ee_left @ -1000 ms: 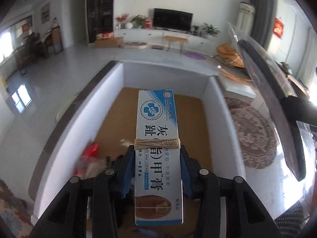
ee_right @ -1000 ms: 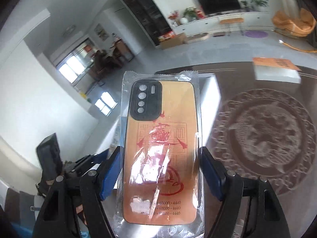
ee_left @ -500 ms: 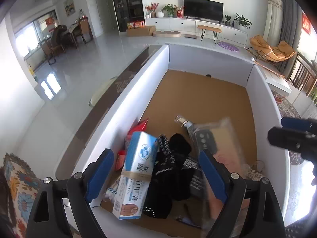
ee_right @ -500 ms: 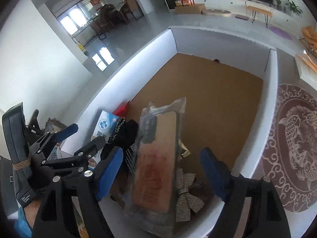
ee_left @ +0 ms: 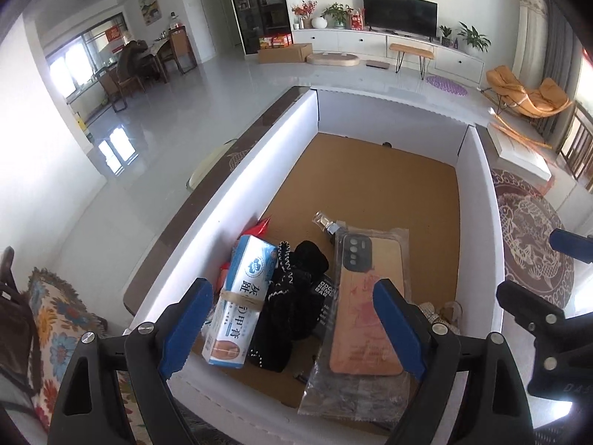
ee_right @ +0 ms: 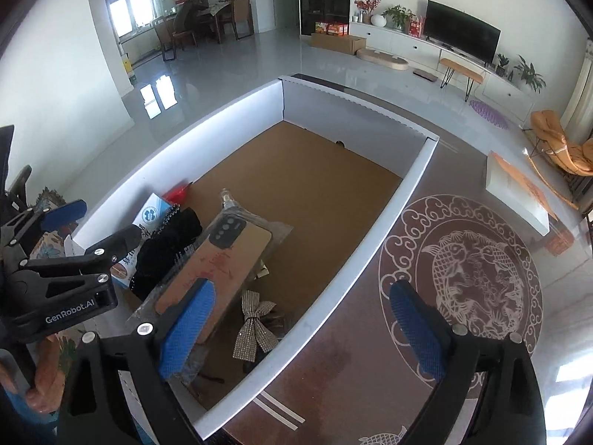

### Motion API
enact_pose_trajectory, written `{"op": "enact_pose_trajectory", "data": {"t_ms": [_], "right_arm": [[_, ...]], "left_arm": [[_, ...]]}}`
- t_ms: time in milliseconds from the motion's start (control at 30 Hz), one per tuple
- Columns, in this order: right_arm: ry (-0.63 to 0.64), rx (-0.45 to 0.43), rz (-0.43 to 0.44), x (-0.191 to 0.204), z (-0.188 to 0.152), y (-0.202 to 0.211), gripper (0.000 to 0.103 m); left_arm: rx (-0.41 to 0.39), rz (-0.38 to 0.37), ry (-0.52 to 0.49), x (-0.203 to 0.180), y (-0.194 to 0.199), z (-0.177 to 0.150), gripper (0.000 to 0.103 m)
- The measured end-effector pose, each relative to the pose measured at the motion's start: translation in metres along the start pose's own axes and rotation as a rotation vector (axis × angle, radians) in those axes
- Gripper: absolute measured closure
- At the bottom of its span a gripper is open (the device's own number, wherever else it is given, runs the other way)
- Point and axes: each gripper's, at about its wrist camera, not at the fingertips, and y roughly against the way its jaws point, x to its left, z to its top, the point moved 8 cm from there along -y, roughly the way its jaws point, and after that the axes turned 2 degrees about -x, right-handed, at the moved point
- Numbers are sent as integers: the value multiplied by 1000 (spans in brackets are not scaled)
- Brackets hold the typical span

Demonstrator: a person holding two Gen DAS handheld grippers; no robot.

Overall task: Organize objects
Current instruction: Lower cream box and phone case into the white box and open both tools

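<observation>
One white-walled box (ee_left: 237, 189) with a brown cardboard floor is recorded, and every item is placed relative to it. At its near end, against its left wall, one blue-and-white cream carton (ee_left: 241, 304) bound by a rubber band is seen lying tilted. Beside it one black knitted item (ee_left: 292, 296) is noted, and next to that one orange phone case (ee_left: 365, 296) in a clear bag, propped aslant on the pile. One rhinestone bow (ee_right: 255, 328) lies on the box floor by the near right wall, and one red packet (ee_left: 261, 228) shows behind the carton. Above the near end the left gripper (ee_left: 292, 328) is held with jaws spread wide, nothing between them; the right gripper (ee_right: 302, 330) is likewise spread and empty, over the box's right wall
</observation>
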Motion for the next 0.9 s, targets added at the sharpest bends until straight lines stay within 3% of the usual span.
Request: {"op": "enact_pose_trajectory", "data": {"t_ms": [200, 333, 733, 900], "right_arm": [[23, 28, -13, 7, -6, -3, 7], [52, 49, -27, 14, -7, -4, 7], [19, 74, -22, 11, -11, -8, 7], [9, 62, -11, 12, -8, -8, 7]], "left_arm": [[24, 6, 49, 8, 6, -2, 15], [2, 39, 57, 14, 9, -3, 15], [-34, 13, 91, 14, 20, 0, 15], [-78, 36, 127, 22, 25, 3, 14]]}}
